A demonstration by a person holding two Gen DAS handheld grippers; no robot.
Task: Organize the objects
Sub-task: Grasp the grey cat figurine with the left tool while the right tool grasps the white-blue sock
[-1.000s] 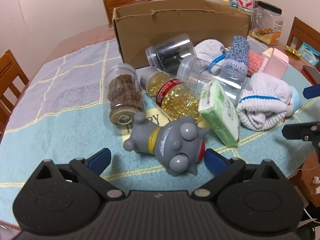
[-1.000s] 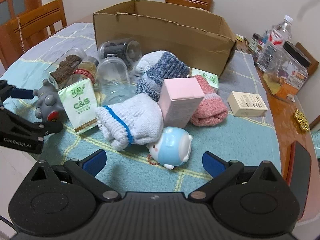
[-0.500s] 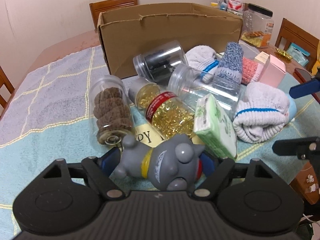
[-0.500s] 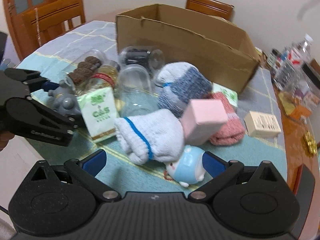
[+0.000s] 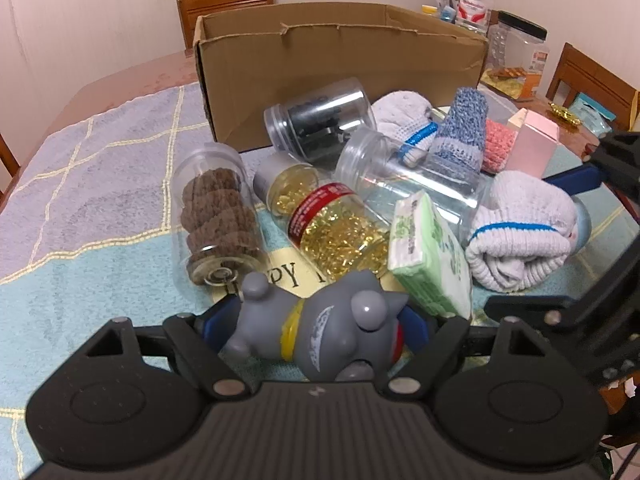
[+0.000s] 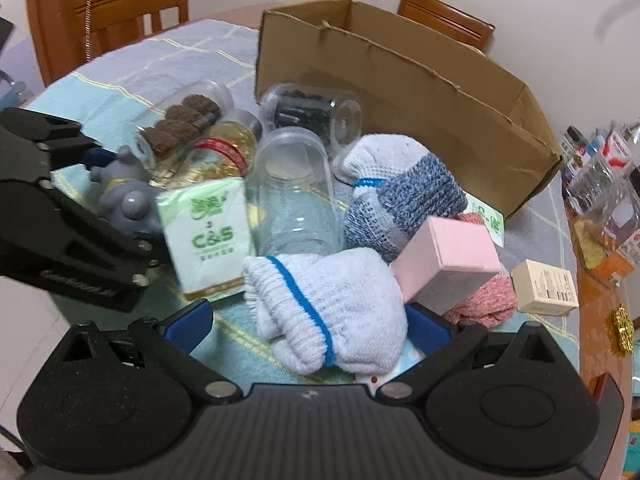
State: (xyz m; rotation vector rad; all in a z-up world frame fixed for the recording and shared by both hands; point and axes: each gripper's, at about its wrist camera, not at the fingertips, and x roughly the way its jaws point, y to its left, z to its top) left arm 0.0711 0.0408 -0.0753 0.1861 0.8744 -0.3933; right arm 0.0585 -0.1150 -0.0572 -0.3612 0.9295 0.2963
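Note:
My left gripper [image 5: 316, 322] is shut on a grey toy animal [image 5: 320, 332] with a yellow collar, low over the tablecloth; the toy also shows in the right wrist view [image 6: 124, 196]. My right gripper [image 6: 308, 324] is open, its blue pads on either side of a rolled white sock [image 6: 328, 308] with a blue stripe. The sock hides a light blue toy beneath it. An open cardboard box [image 5: 340, 64] stands behind the pile; it also shows in the right wrist view [image 6: 400, 80].
Lying jars: cookies [image 5: 216, 216], gold capsules [image 5: 332, 228], an empty clear one [image 6: 292, 200], a dark-filled one [image 5: 320, 124]. A green tissue pack [image 6: 208, 236], pink box [image 6: 448, 256], blue-grey sock [image 6: 404, 200], pink sock [image 6: 488, 300] and cream box [image 6: 546, 288] crowd the table. Bottles stand at the far right [image 5: 516, 60].
My left gripper moved forward and closed on the grey toy. My right gripper moved forward over the blue toy until its pads flank the white sock.

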